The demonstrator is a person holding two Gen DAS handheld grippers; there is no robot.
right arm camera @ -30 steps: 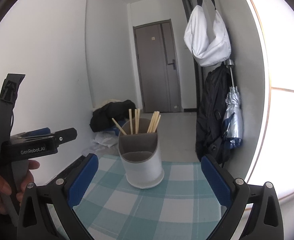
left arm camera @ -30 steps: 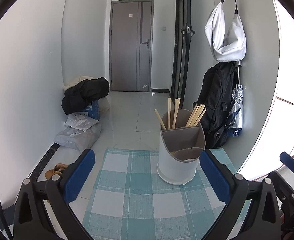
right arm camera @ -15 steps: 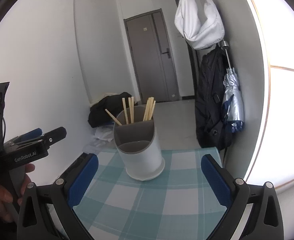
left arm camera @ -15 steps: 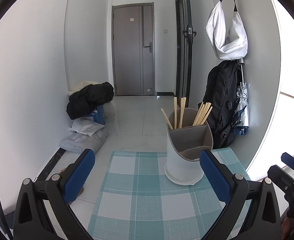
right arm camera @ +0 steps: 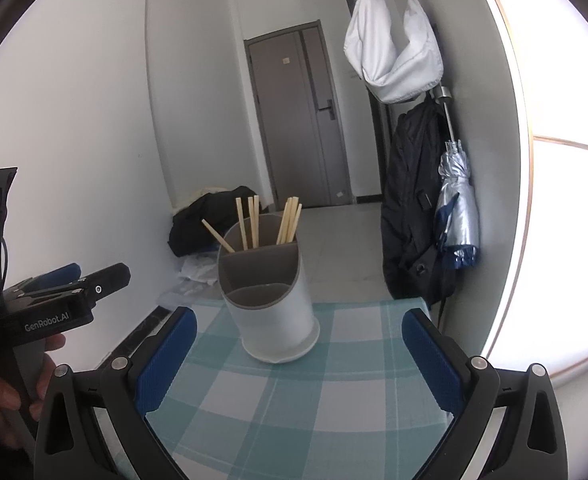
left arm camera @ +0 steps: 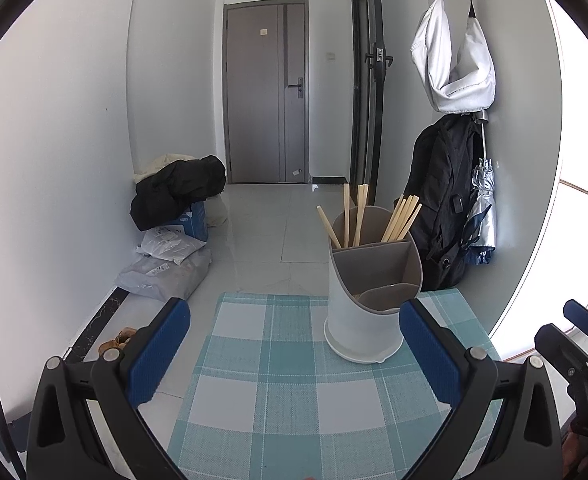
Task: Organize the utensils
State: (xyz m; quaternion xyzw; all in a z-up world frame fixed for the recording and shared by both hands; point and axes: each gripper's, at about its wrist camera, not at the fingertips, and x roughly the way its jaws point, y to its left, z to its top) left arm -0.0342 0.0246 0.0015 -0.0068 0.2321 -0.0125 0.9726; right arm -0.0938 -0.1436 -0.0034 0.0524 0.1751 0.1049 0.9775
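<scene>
A white utensil holder [left arm camera: 364, 300] with a grey divided insert stands upright on the teal checked tablecloth [left arm camera: 294, 380]. Several wooden chopsticks [left arm camera: 400, 218] stand in its rear compartment. The front compartments look empty. It also shows in the right wrist view [right arm camera: 272, 300] with the chopsticks [right arm camera: 254, 222]. My left gripper [left arm camera: 294, 354] is open and empty, just in front of the holder. My right gripper [right arm camera: 300, 360] is open and empty, also just short of the holder. The left gripper's body [right arm camera: 54, 300] shows at the left of the right wrist view.
The table ends just behind the holder, with tiled floor [left arm camera: 270, 232] beyond. Bags and clothes [left arm camera: 174, 216] lie on the floor at left. A black backpack [left arm camera: 442, 200] and an umbrella [left arm camera: 482, 208] hang on the right wall. A grey door [left arm camera: 266, 92] is at the far end.
Both grippers have drawn back and tilted a little, so the holder shifts slightly in both views. Both stay open and empty. The holder and chopsticks have not moved.
</scene>
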